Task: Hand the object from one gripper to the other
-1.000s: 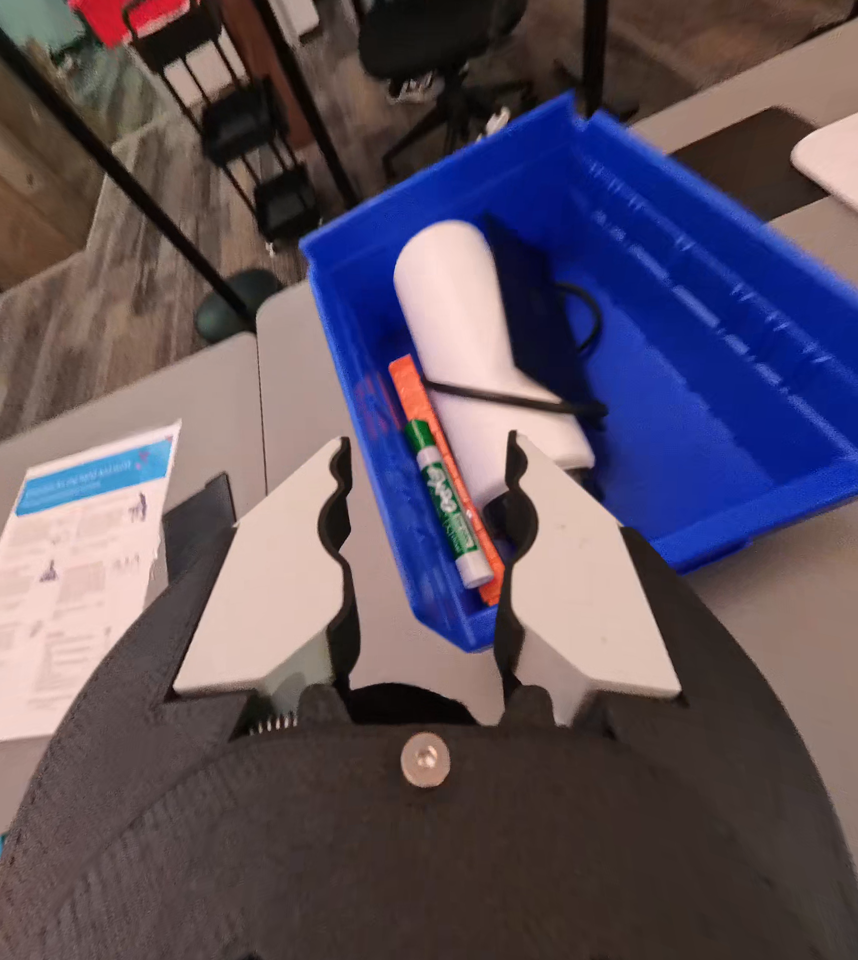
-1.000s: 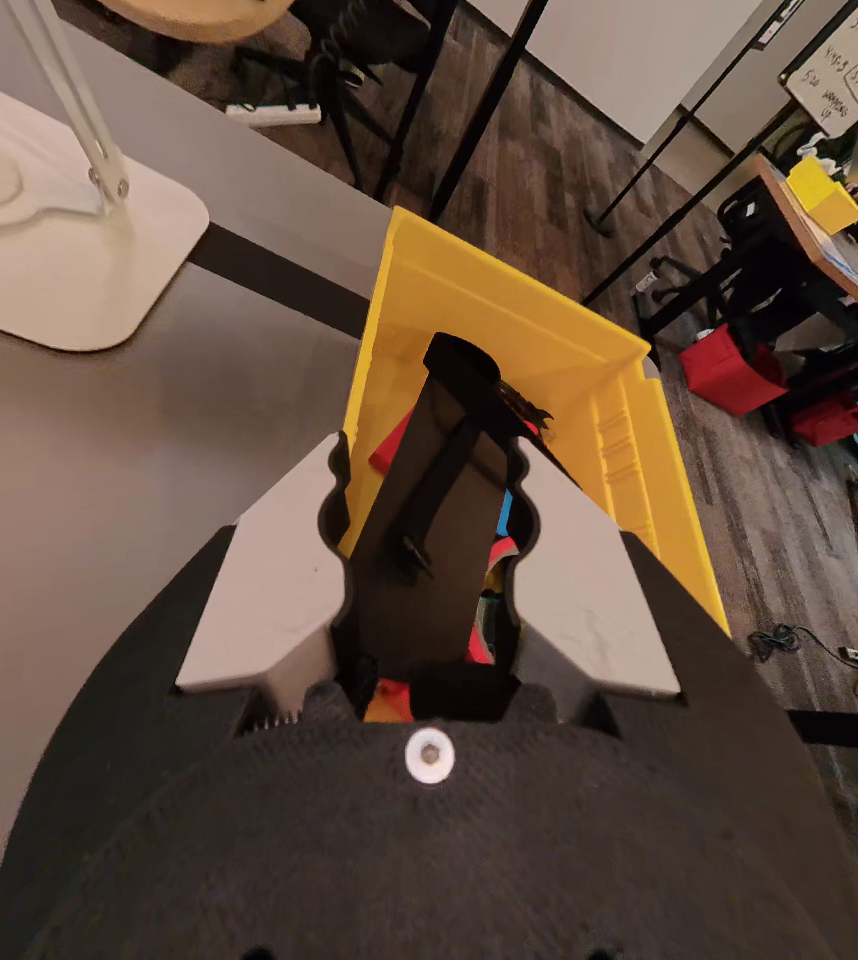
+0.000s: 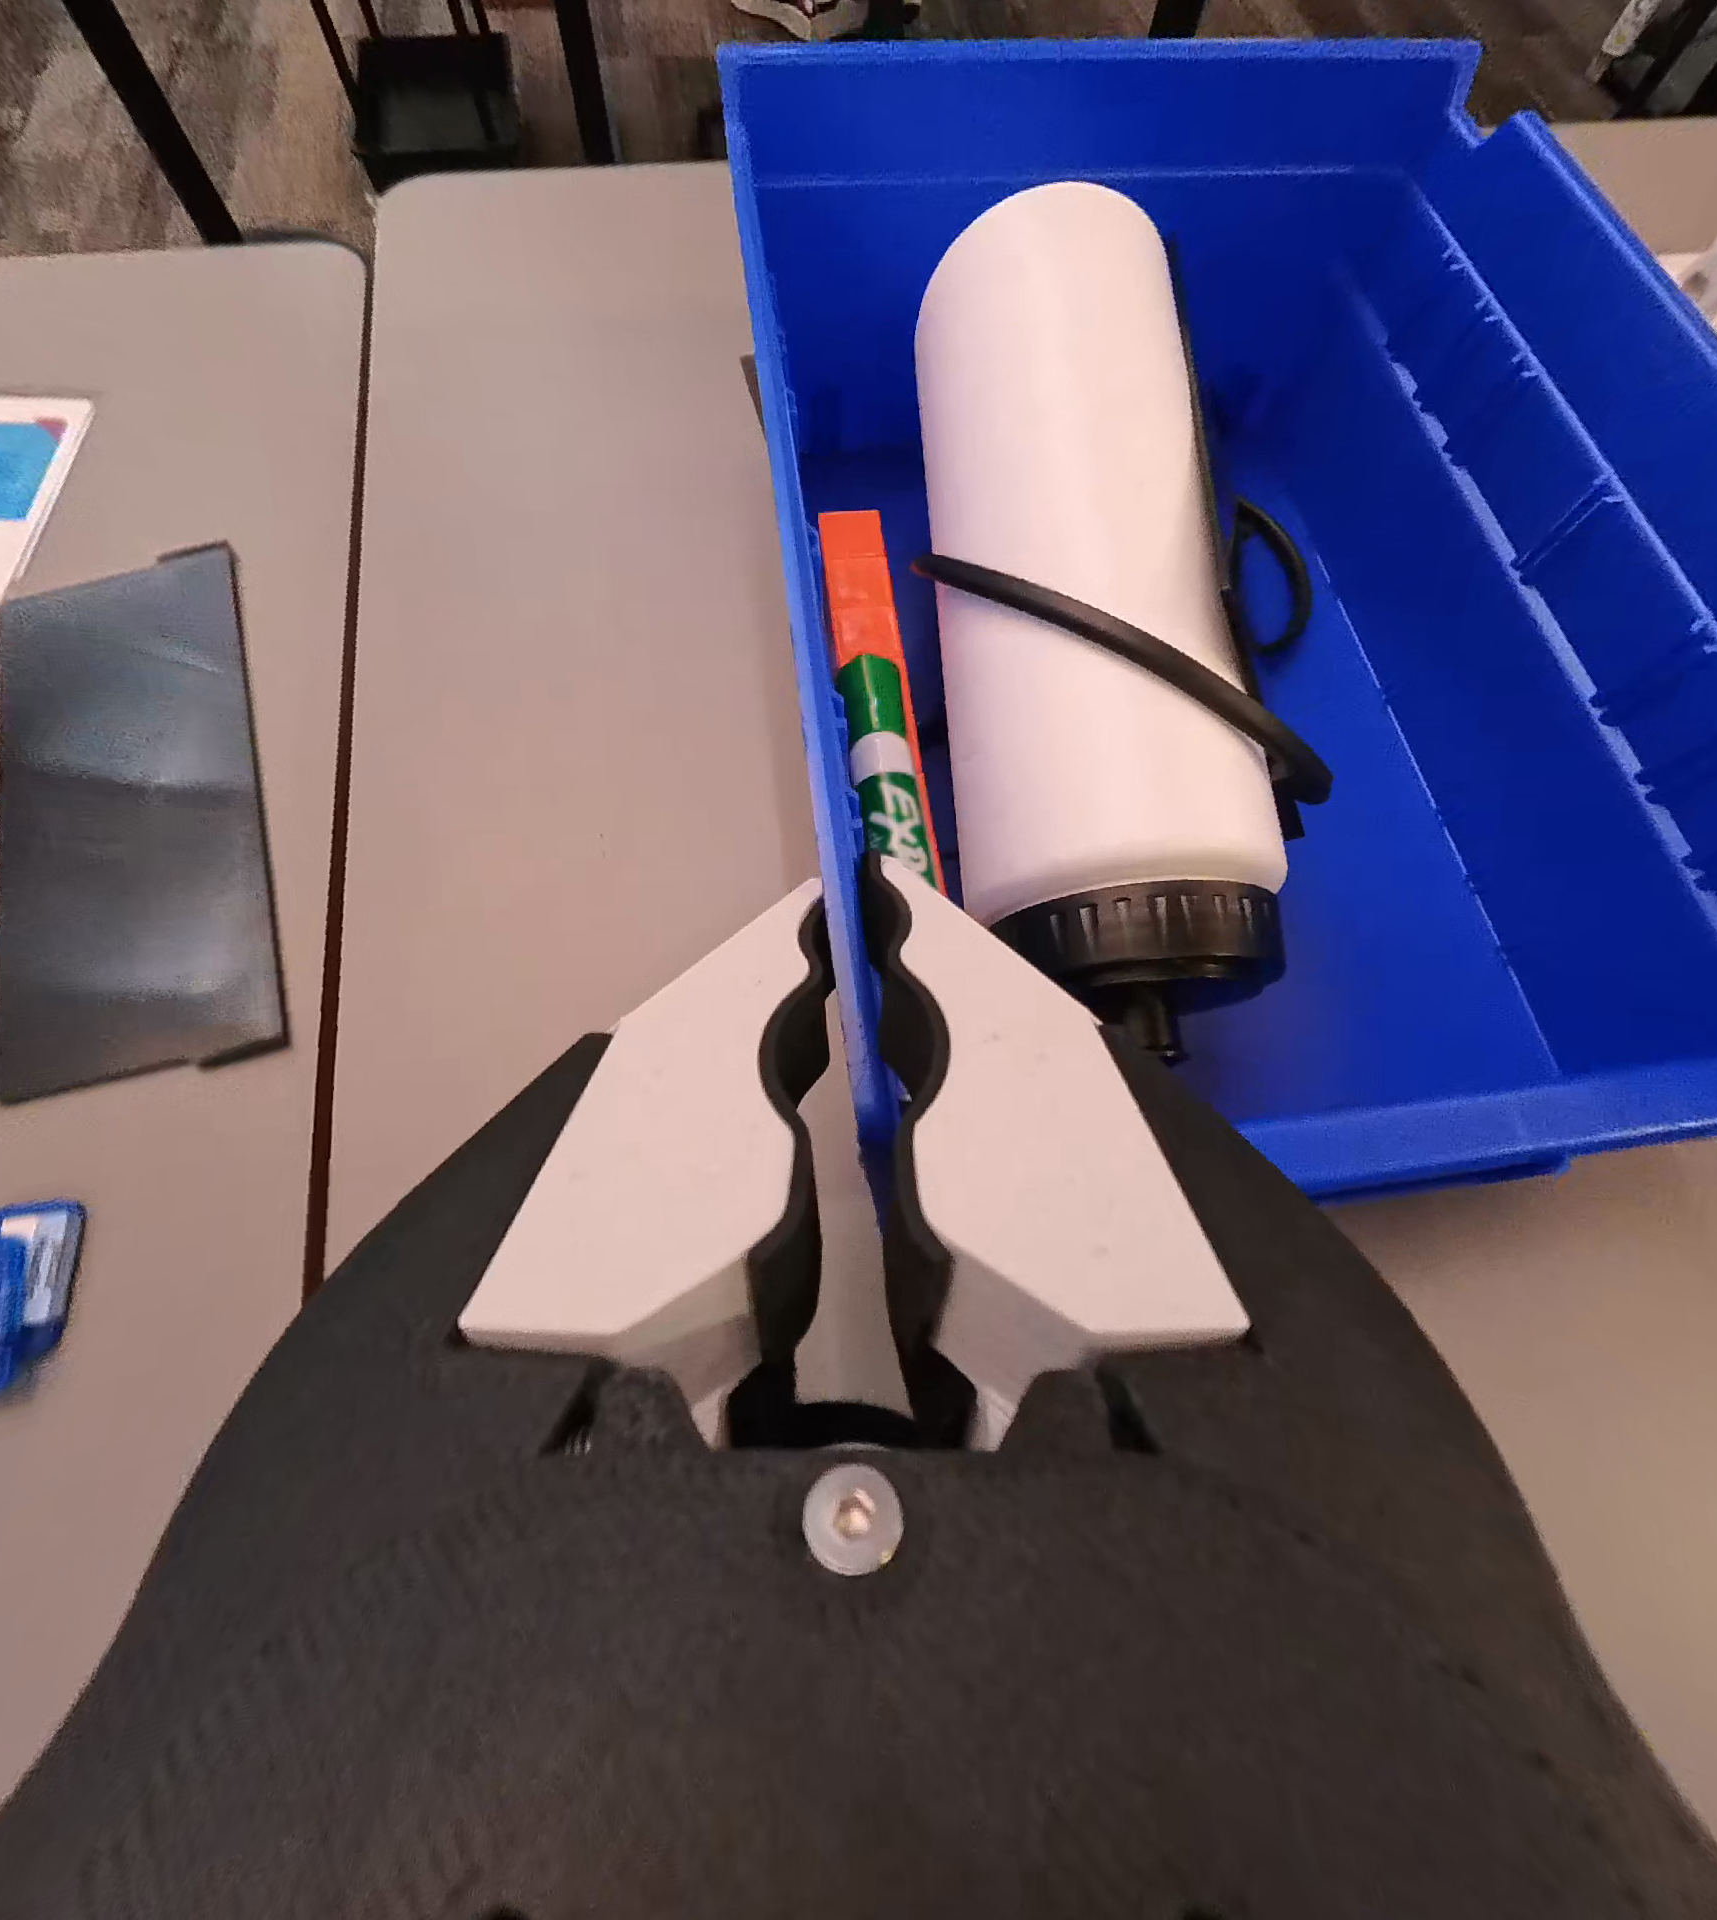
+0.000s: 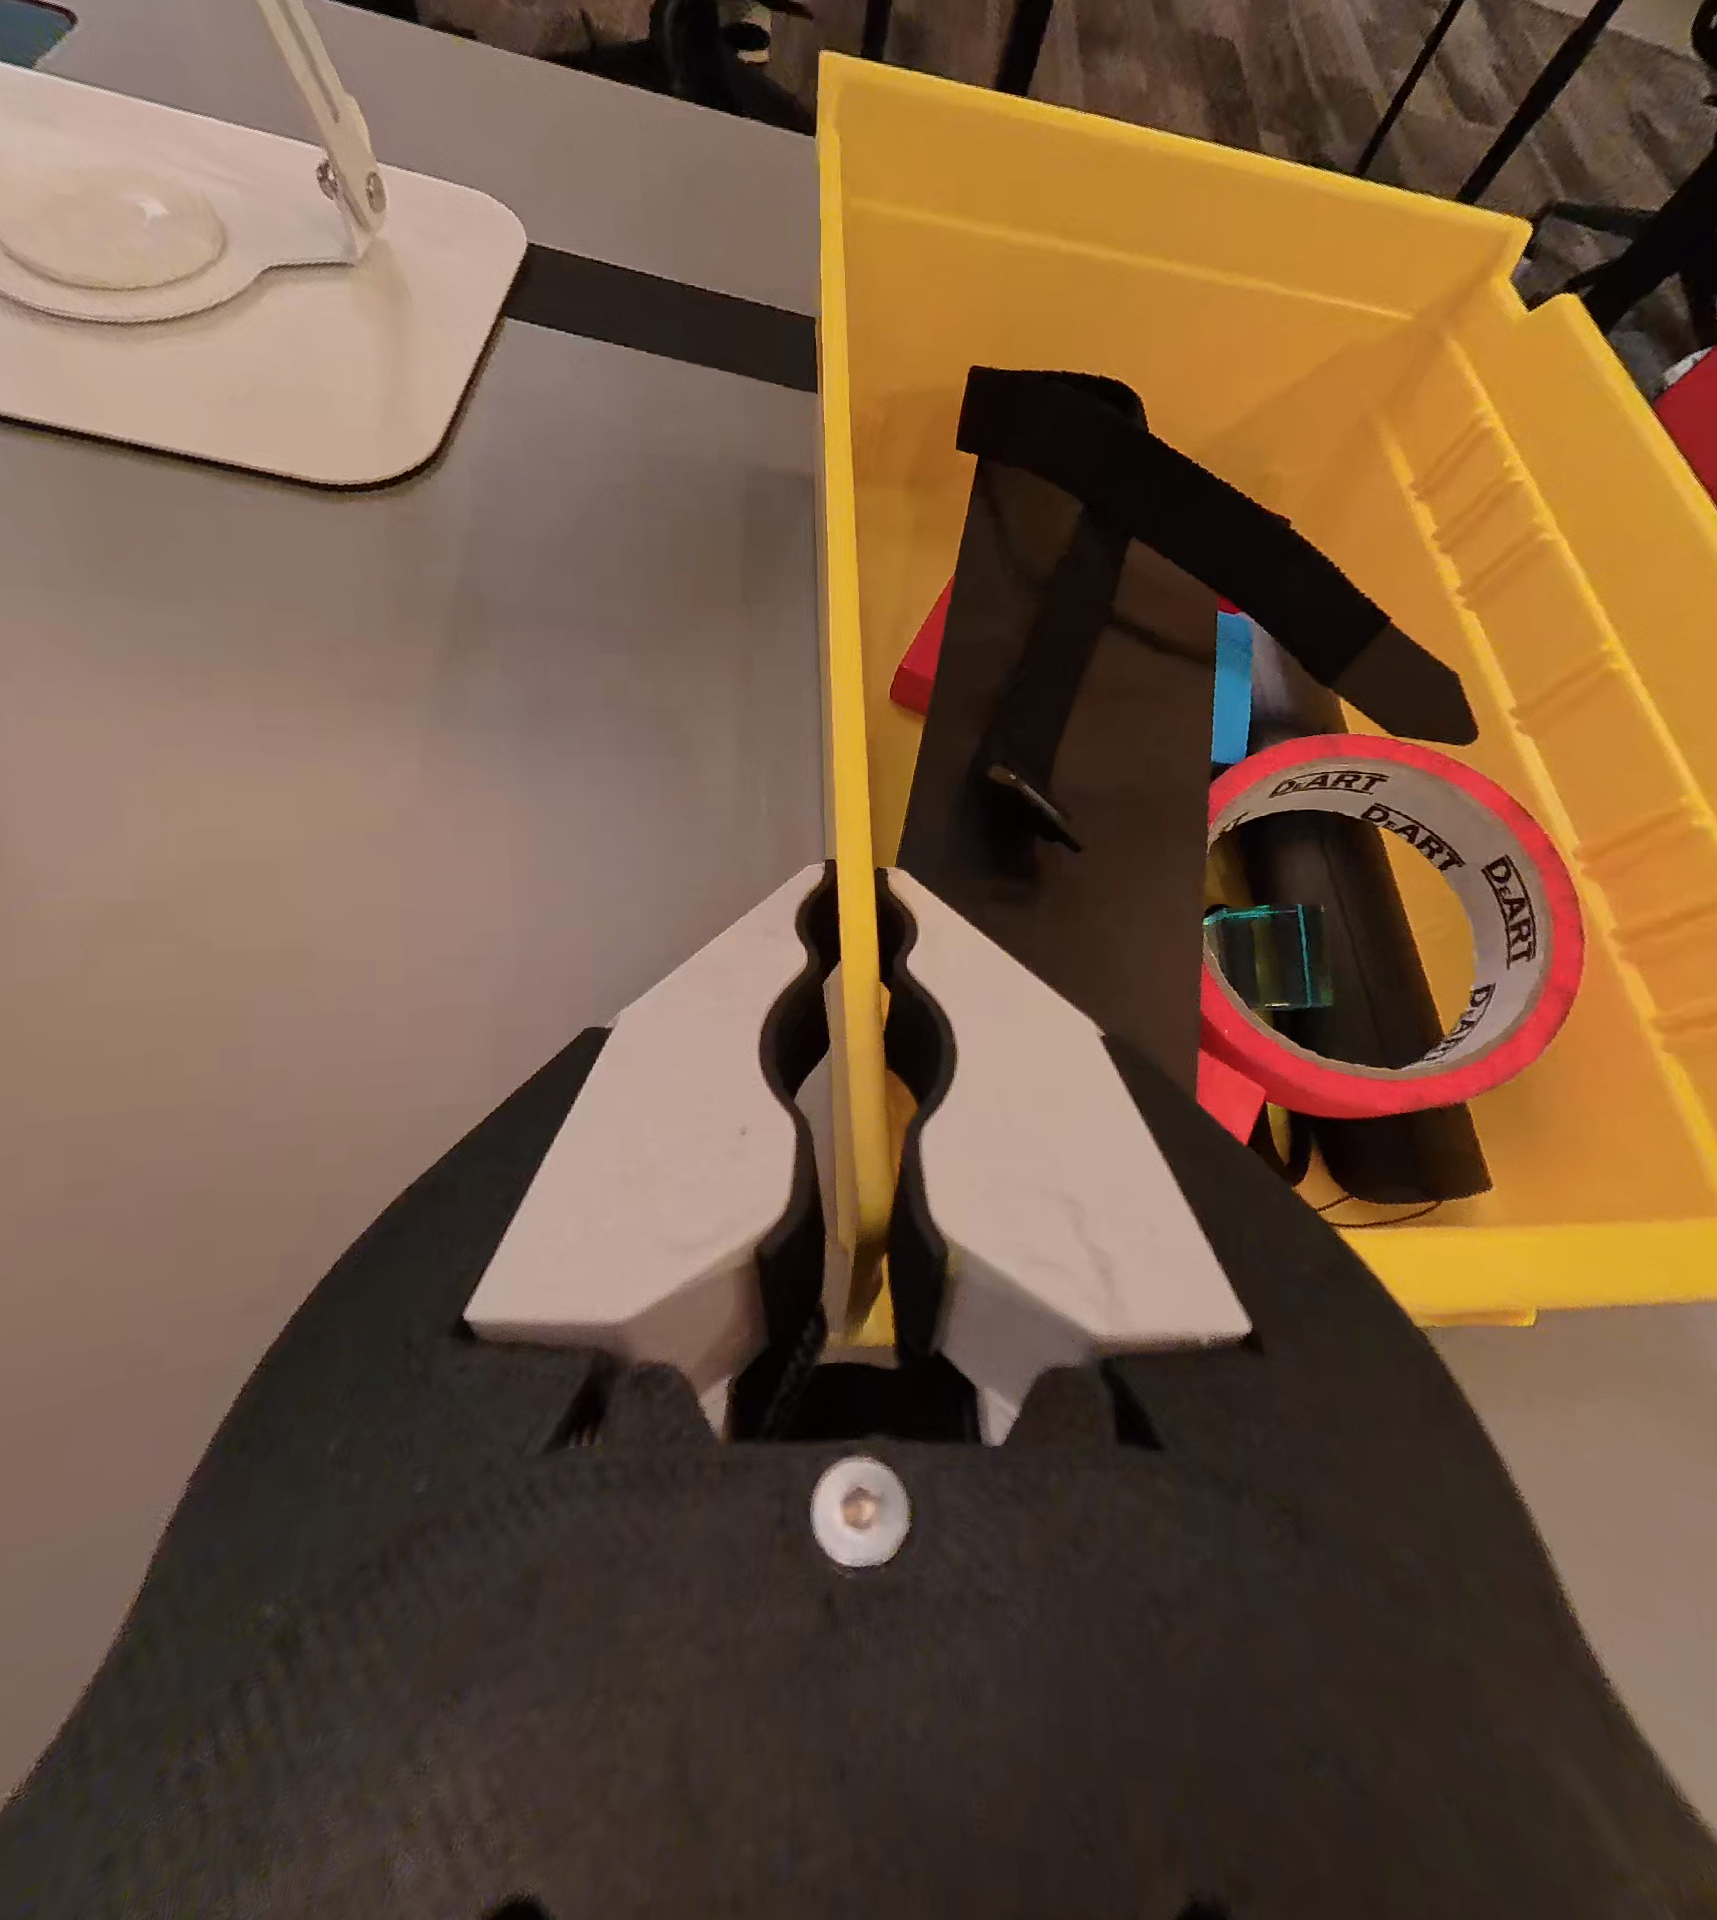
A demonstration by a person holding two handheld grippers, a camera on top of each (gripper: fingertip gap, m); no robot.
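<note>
Now my left gripper (image 3: 852, 904) is pinched narrow on the left wall of the blue bin (image 3: 1612, 727), which holds a white bottle (image 3: 1072, 561), a green marker (image 3: 885, 769) and an orange block (image 3: 856, 582). Likewise my right gripper (image 4: 856, 883) clamps the left wall of the yellow bin (image 4: 1197, 229), where a black strapped case (image 4: 1093, 769) and a red tape roll (image 4: 1529, 925) lie. Both bins sit on the grey worktop (image 4: 314, 831).
</note>
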